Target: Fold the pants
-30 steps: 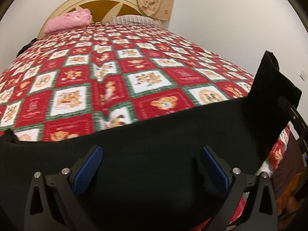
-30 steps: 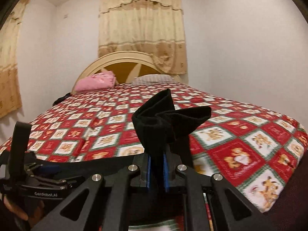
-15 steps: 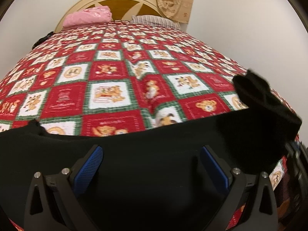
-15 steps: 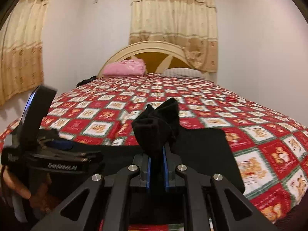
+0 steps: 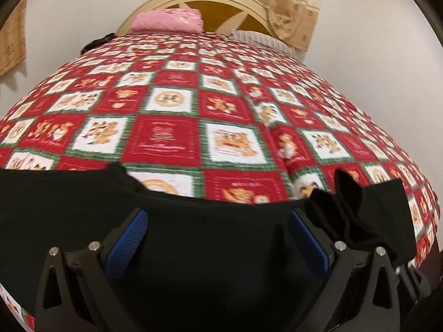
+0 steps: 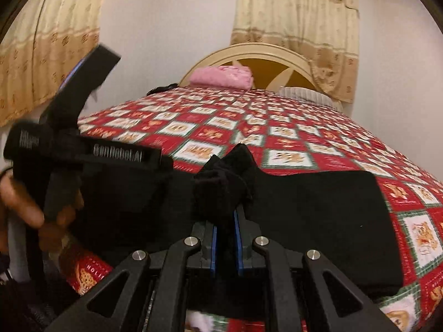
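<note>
Black pants (image 5: 210,249) lie along the near edge of a bed with a red, white and green teddy-bear quilt (image 5: 221,127). My left gripper (image 5: 218,238) is open, its blue pads wide apart over the flat black cloth. My right gripper (image 6: 224,238) is shut on a bunched corner of the pants (image 6: 224,182), held just above the flat part of the pants (image 6: 318,221). That bunch shows at the right in the left wrist view (image 5: 343,210). The left gripper (image 6: 80,149) appears at the left in the right wrist view, in a hand.
A pink folded blanket (image 5: 169,20) and a striped pillow (image 5: 263,40) lie at the cream headboard (image 5: 218,2). A dark item (image 5: 97,43) lies at the far left edge of the bed. Curtains (image 6: 293,19) hang behind. White walls flank the bed.
My right gripper has carried the bunched pants corner leftward and down, close to the left gripper. The raised black flap now lies lower over the flat cloth. Both views have swung left.
</note>
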Demonstrator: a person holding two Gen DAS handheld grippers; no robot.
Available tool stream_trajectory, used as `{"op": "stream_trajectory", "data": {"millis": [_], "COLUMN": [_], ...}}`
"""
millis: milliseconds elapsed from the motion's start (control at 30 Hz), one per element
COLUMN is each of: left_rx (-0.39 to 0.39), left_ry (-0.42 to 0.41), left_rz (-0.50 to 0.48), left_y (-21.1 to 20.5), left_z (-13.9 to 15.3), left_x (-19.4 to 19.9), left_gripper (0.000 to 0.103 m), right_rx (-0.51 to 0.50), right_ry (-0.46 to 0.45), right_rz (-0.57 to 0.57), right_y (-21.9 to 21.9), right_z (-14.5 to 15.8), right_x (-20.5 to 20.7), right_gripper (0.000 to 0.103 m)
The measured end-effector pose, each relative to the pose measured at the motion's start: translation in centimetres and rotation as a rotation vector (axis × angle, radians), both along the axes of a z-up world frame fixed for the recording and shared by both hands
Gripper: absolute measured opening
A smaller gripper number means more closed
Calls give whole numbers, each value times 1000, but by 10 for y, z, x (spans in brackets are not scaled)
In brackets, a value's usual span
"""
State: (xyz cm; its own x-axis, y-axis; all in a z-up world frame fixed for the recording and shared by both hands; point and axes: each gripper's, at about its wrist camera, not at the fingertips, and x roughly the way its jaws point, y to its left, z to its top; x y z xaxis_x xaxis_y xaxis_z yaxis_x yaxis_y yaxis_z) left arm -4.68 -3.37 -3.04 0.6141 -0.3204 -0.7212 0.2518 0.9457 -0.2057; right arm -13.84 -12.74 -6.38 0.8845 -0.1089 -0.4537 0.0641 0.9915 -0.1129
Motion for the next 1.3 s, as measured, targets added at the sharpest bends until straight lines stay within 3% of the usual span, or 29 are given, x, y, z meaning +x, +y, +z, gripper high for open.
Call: {"op": "stream_trajectory", "data": {"millis": [267,833,1033,1100,1233,1300], "left_rx": [-4,24,35,36,22,18], "left_ry": [0,-21,-35,-36,-42,-44], "left_rz": [18,22,15,12,12,10], "left_y": [9,8,6,7,10,8], "left_z": [-3,2,5,6,10,11], "left_x": [3,1,0,0,0,0], "left_gripper": [103,103,103,103,103,103], "right_rx": [-95,-172,-204,-191,-12,48], "right_ry": [19,50,46,52,29,-6], "right_rz": [60,134,145,159,254,273], "right_y": [23,50,52,51,29,14], "right_z": [-15,-34,-36,-33,-8,7], "right_x": [-1,3,0,-1,-23,-40], "right_gripper": [10,11,16,20,60,63]}}
